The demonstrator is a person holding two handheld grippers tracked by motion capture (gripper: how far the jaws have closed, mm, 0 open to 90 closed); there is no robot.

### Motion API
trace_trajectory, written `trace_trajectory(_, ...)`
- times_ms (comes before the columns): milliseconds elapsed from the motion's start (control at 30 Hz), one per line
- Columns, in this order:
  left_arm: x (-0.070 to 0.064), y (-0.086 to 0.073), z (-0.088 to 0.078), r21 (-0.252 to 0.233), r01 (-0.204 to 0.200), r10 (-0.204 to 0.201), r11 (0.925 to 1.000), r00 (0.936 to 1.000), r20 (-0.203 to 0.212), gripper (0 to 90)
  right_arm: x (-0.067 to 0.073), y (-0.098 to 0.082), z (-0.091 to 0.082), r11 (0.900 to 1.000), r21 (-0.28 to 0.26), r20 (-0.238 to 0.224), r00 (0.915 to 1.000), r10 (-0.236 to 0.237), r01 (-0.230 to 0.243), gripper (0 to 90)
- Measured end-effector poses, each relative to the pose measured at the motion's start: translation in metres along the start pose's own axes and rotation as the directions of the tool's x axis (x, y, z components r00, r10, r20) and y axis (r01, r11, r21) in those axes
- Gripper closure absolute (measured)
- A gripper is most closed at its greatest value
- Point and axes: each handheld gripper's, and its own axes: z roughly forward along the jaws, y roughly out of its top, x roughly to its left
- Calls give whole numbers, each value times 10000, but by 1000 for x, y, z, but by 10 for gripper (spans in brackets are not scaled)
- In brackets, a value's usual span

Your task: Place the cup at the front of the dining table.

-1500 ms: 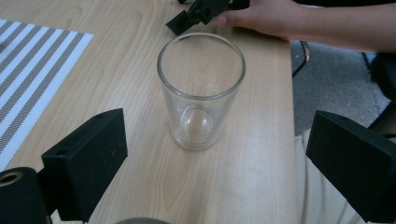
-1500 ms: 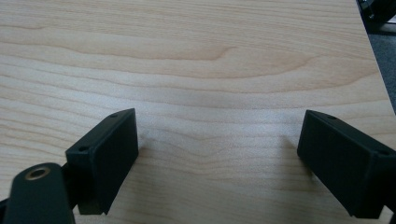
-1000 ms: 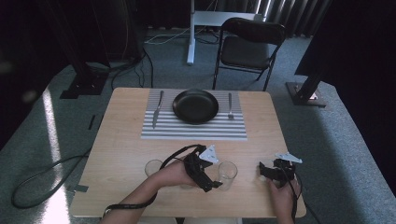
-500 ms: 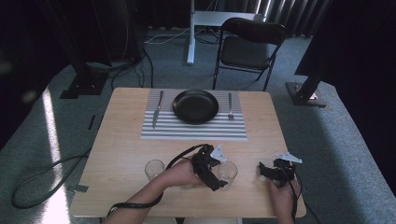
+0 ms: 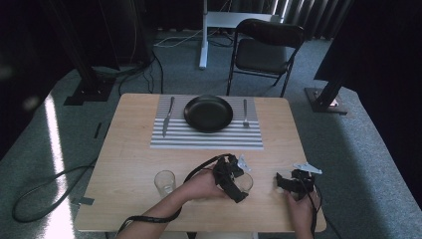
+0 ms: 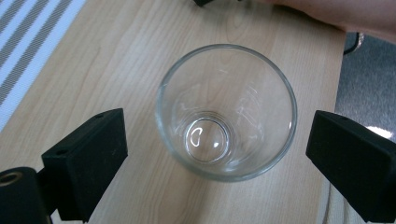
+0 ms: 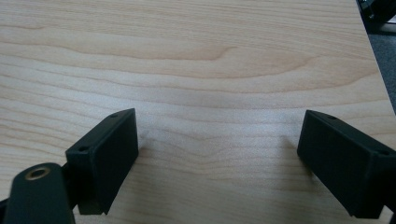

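Tabletop: pale wood, seen from the high view, with my two forearms entering at the bottom edge of the frame.

Left gripper: my left hand carries it at lower centre of the high view, forearm angled up and to the right from the bottom edge, a black cable looping over the wrist. The jaws stand wide apart, one on each side of a clear drinking glass, with a gap between each jaw and the glass wall. In the left gripper view the glass is upright and empty; I look down into its mouth at the round base.

Right gripper: my right hand holds it at lower right of the high view, near the right edge of the tabletop, pointing toward the left of the frame, a grey three-cornered plate on top. Its jaws are spread wide over bare wood, with nothing between them.

Second glass: clear, upright, at lower left of centre in the high view, just left of my left forearm, untouched.

Striped placemat: grey and white, at the far half of the tabletop. On it a black plate at centre, a knife to its left, a fork to its right.

Folding chair: black, on the carpet beyond the far edge, upper centre-right of the frame.
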Motion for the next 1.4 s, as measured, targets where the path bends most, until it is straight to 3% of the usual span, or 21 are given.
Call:
trace_trajectory(133, -2, 4, 3, 132, 53, -51, 9999, 9999, -159, 100, 0, 0, 0, 10000, 0, 0, 10000, 1, -1, 119)
trace_trajectory(233, -2, 10, 7, 658, 235, -206, 9976, 9988, -441, 102, 0, 0, 0, 10000, 0, 0, 10000, 0, 0, 119)
trace_trajectory(367, -2, 13, 12, 998, 492, -410, 9938, 9957, -825, 138, 0, 0, 0, 10000, 2, 1, 10000, 3, -3, 119)
trace_trajectory(867, -2, 18, 21, 1210, 1254, -1136, 9847, 9885, -1003, 157, 0, 0, 0, 10000, -1, -2, 10000, 12, -12, 119)
trace_trajectory(1000, -5, 20, 23, 1130, 1365, -1259, 9842, 9873, -964, 224, 0, 0, 0, 10000, 3, 1, 10000, 4, -4, 119)
trace_trajectory(1100, -6, 21, 25, 1148, 1298, -1187, 9849, 9880, -984, 280, 0, 0, 0, 10000, 1, 0, 10000, 8, -8, 119)
trace_trajectory(1400, -8, 20, 25, 1133, 785, -680, 9905, 9933, -932, 289, 0, 0, 0, 10000, 1, 3, 10000, 4, -4, 119)
